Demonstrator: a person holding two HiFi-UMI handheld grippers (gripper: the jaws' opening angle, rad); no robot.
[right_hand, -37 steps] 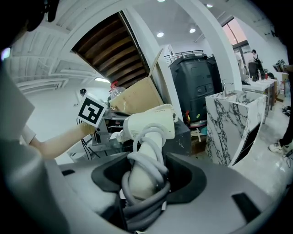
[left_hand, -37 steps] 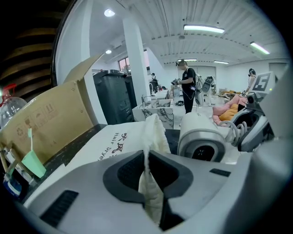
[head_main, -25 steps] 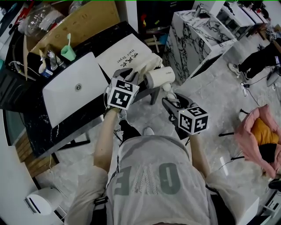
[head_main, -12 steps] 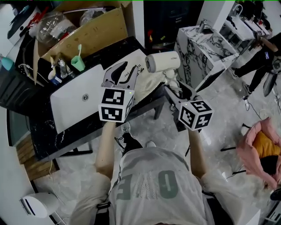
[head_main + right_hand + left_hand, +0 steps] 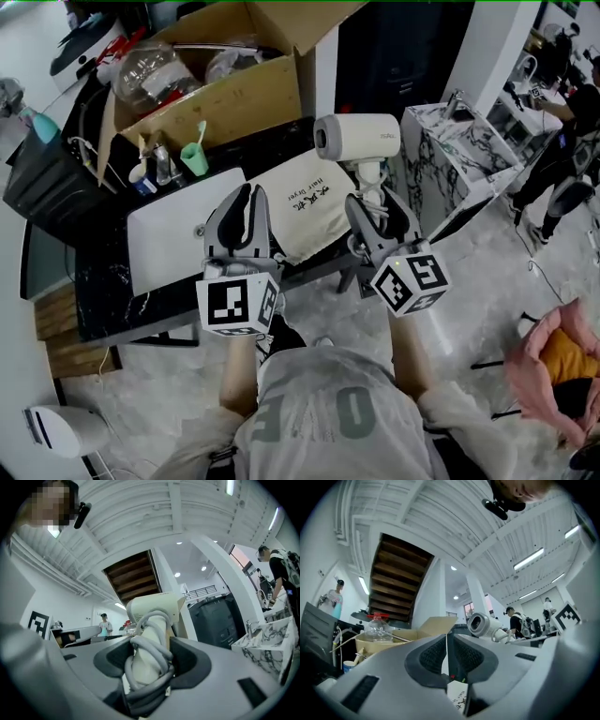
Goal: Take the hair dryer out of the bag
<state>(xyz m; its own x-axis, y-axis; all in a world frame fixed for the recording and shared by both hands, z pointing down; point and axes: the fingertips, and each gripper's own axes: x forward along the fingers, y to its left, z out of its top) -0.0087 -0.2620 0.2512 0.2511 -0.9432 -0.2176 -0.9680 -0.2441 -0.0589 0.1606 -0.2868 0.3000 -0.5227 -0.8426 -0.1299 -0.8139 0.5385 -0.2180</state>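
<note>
- Hair dryer (image 5: 356,137) is out of the bag, up in the air at the right above the table's right end, with its handle pointing down.
- Your right gripper (image 5: 373,202) pinches that handle between its pads, with the grey cord (image 5: 149,639) wound round it.
- Your left gripper (image 5: 246,195) has just been closing. Its fingers are pressed almost together, leaving only a slit with nothing in it.
- The bag (image 5: 305,211) lies flat on the dark table (image 5: 103,300), just beyond the left gripper.
- A cardboard box (image 5: 234,94) stands on the table's far side.
</note>
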